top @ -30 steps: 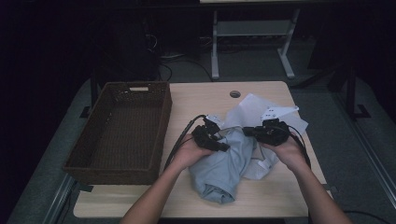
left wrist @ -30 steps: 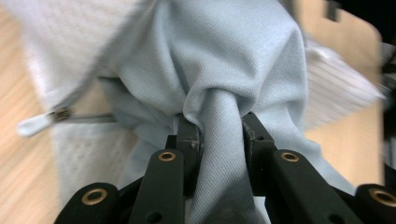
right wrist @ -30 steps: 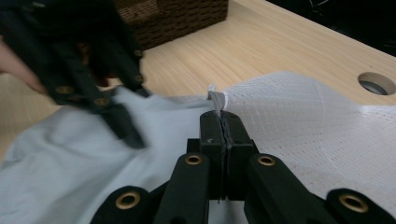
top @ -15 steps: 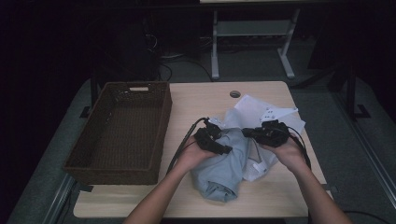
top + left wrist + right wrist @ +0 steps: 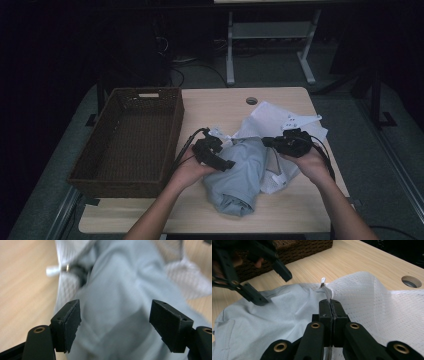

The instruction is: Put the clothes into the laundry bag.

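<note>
My right gripper (image 5: 329,305) is clamped on the garment's (image 5: 240,172) white mesh lining; the garment lies bunched mid-table beside the basket (image 5: 127,140). My left gripper (image 5: 115,320) has just been opening, pads clear of the cloth. Risk: regripping one thin layer lets the bundle unroll.

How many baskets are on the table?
1. The brown woven basket sits on the left side of the table, beside the pale blue garment. Its inside looks bare, though it is dim.
</note>
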Demonstrator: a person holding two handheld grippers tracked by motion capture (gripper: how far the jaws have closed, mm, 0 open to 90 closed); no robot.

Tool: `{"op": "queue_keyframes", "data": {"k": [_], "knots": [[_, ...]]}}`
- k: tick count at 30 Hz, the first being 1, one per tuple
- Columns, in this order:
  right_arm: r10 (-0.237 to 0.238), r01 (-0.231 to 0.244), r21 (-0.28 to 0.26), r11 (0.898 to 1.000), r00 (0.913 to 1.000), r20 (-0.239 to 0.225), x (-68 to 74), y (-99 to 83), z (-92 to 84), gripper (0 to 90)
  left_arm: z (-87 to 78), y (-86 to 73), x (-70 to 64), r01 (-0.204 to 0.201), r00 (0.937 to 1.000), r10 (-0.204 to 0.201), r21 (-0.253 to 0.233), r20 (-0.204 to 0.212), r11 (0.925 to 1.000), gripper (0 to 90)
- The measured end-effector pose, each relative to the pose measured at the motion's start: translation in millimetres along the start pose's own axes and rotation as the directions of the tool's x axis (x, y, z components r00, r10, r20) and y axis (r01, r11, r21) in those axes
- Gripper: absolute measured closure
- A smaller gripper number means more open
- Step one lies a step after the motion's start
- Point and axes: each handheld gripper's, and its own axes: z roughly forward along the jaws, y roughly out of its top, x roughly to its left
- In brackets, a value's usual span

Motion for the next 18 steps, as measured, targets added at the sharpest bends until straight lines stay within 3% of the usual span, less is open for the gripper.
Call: {"op": "queue_keyframes", "data": {"k": [3,8,12,14,18], "knots": [[-0.004,0.004,0.002,1.0,1.0,-0.002,0.5,-0.2,1.0,88.0,18.5,-5.0,4.8,0.007,0.999,-0.008,0.031,0.044,0.9995,31.9],[-0.001,0.001,0.008,1.0,1.0,-0.004,1.1,-0.7,2.8,88.1,37.3,-10.3,3.8,-0.028,0.9978,0.024,0.065,0.061,0.9975,45.4],[-0.003,0.003,0.011,1.0,1.0,-0.005,2.0,-1.0,4.3,88.1,39.8,-15.4,6.3,-0.052,0.9959,0.048,0.051,0.077,0.9974,66.3],[-0.007,0.007,0.012,1.0,1.0,-0.006,2.3,-0.8,4.8,88.1,39.5,-16.7,9.0,-0.042,0.9954,0.038,0.043,0.089,0.9982,74.5],[-0.007,0.007,0.015,1.0,1.0,-0.004,3.1,-0.8,5.2,88.1,36.6,-15.9,8.7,-0.049,0.9943,0.045,0.033,0.097,0.9983,79.3]]}}
